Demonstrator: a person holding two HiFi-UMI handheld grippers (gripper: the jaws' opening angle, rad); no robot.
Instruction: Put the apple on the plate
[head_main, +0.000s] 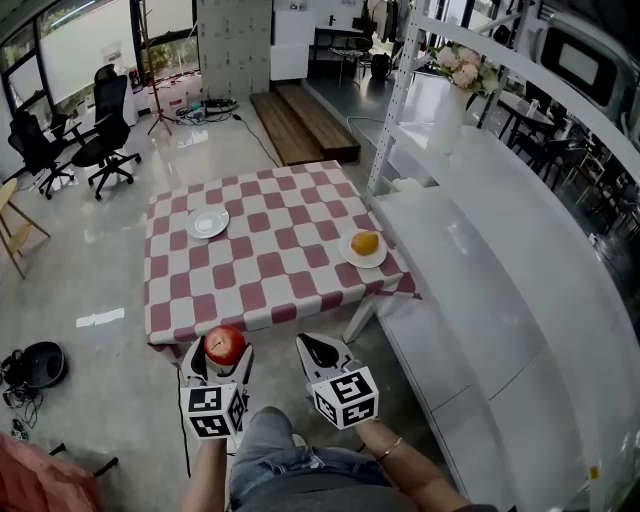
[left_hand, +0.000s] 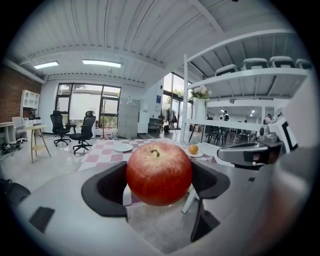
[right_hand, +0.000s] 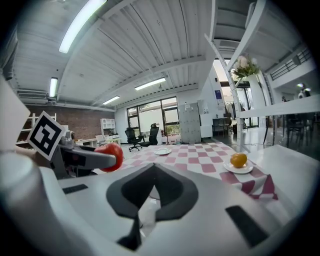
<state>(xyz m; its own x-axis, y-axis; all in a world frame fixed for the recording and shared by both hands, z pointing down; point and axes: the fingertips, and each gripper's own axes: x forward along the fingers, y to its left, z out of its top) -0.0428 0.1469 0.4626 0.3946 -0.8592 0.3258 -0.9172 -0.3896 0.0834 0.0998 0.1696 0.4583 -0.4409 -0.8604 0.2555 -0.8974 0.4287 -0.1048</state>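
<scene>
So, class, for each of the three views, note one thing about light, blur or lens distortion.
Head view: window light glares off the glossy floor, and the white shelf bows. Left gripper view: a dark fisheye ring frames the picture; the apple is sharp, the near foreground soft. Right gripper view: ceiling strip lights burn white, and straight lines curve.

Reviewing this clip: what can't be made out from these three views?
Underside of the apple: left gripper view, hidden by its own bulk; head view, by the left claw.
The orange fruit on the right plate: too small everywhere to name its kind.
The table legs: head view, mostly under the checked cloth.
</scene>
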